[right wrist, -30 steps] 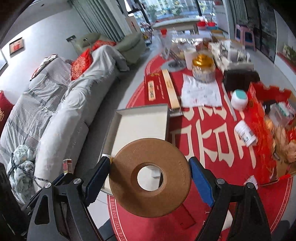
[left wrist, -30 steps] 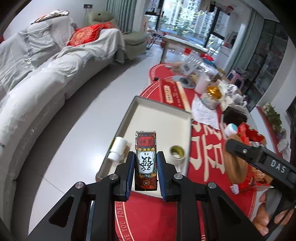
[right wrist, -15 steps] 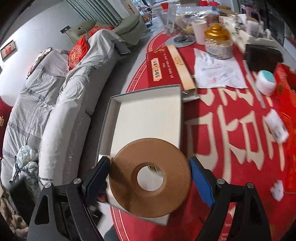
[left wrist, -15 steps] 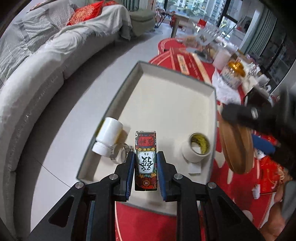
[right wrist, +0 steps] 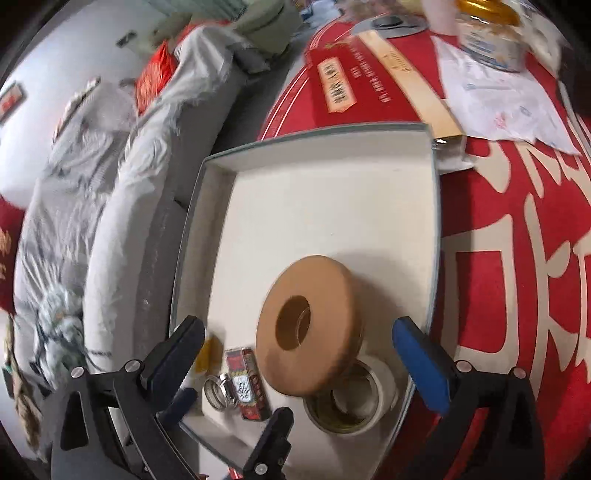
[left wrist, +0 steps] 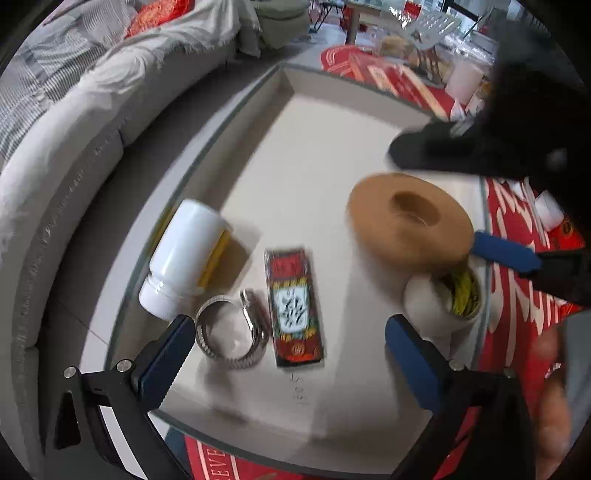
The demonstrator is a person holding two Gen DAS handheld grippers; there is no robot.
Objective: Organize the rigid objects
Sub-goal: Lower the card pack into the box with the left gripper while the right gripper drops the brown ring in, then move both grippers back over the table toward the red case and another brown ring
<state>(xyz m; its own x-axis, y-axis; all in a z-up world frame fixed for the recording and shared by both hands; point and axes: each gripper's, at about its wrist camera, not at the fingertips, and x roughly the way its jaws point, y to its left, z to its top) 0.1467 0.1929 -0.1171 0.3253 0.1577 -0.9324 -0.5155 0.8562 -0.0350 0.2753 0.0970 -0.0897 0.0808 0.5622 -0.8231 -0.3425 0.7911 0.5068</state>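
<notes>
A beige tray [left wrist: 295, 85] holds a lying white bottle [left wrist: 188, 254], a metal watch band [left wrist: 232, 332] and a white tape roll [left wrist: 436, 306]. A red printed box [left wrist: 295, 306] lies flat in the tray between the jaws of my left gripper [left wrist: 289, 322], which are opening; the pads stand clear of it. A brown tape roll [right wrist: 332, 288] leans tilted on the white tape roll [right wrist: 351, 395]. My right gripper [right wrist: 298, 325] straddles it, jaws opening, pads off its rim. The red box [right wrist: 247, 384] shows there too.
The tray's rim [right wrist: 317, 140] sits at the edge of a red tablecloth [right wrist: 517, 240] with white characters. A grey covered sofa [left wrist: 74, 129] runs along the left. Behind the tray lie a long red box [right wrist: 343, 81], papers [right wrist: 498, 96] and a gold-lidded jar [right wrist: 487, 33].
Both grippers came down into the tray and let go. The red box now lies loose in the tray; the brown roll rests on the white roll.
</notes>
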